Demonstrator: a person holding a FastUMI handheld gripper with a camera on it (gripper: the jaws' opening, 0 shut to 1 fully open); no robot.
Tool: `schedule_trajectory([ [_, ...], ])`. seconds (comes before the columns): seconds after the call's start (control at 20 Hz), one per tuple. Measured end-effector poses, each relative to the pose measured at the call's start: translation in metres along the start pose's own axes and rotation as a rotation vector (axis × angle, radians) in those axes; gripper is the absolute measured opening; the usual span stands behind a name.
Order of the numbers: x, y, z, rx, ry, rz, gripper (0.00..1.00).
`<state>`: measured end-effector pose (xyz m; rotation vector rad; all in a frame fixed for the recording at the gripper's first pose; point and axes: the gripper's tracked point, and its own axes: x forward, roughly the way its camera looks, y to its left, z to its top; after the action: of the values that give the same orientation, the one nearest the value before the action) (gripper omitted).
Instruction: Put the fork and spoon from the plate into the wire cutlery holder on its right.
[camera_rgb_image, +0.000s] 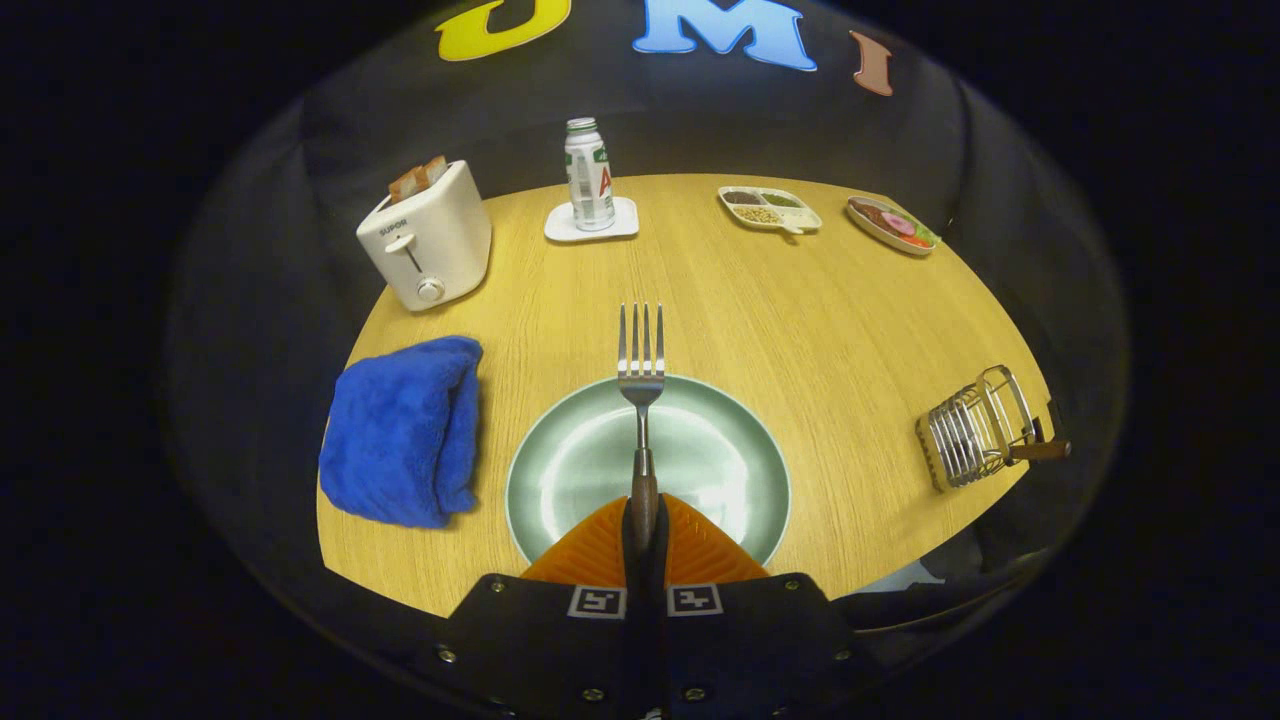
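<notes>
Pale wood-grain tabletop (800, 330), rounded along its far side, sits before a dark cloth booth wall.

Gripper view: my tool (645, 530) is clenched on the fork (641, 400), both ribbed fingers pressing the dark wooden handle from either side. I see the fork's long axis running straight ahead along the fingers, its four metal tines pointing away from me toward the far side of the tabletop. Its handle and neck lie over the plate (570, 450), and the tines reach past the plate's far rim. The plate is round, smooth and glossy, pale green, just ahead of the fingers and partly under them. I cannot tell whether the fork touches the plate.

To the right of the plate, well apart and near the tabletop's edge, I note the wire cutlery holder (975, 430), made of thin metal bars. A dark wooden handle (1040, 450) juts from it to the right; what utensil it belongs to I cannot tell.

Left of the plate lies a folded blue cloth (405, 430) with a fluffy nap. Beyond it stands a boxy cream toaster (425, 240) with bread in its slot. Further back: a bottle (588, 175) upright on a square white coaster (592, 222), a divided white tray (770, 208), and an oval dish (892, 225) of food.
</notes>
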<state>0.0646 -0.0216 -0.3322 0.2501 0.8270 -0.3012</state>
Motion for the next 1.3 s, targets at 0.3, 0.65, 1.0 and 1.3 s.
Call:
schedule_trajectory([
  [0.3,-0.01,-0.052,0.024,0.098,-0.027,-0.095,0.01],
  [0.65,-0.022,-0.127,0.025,0.308,-0.028,-0.221,0.01],
  [1.0,-0.036,-0.174,0.018,0.47,0.002,-0.296,0.01],
  [1.3,-0.047,-0.198,0.011,0.604,0.027,-0.318,0.01],
])
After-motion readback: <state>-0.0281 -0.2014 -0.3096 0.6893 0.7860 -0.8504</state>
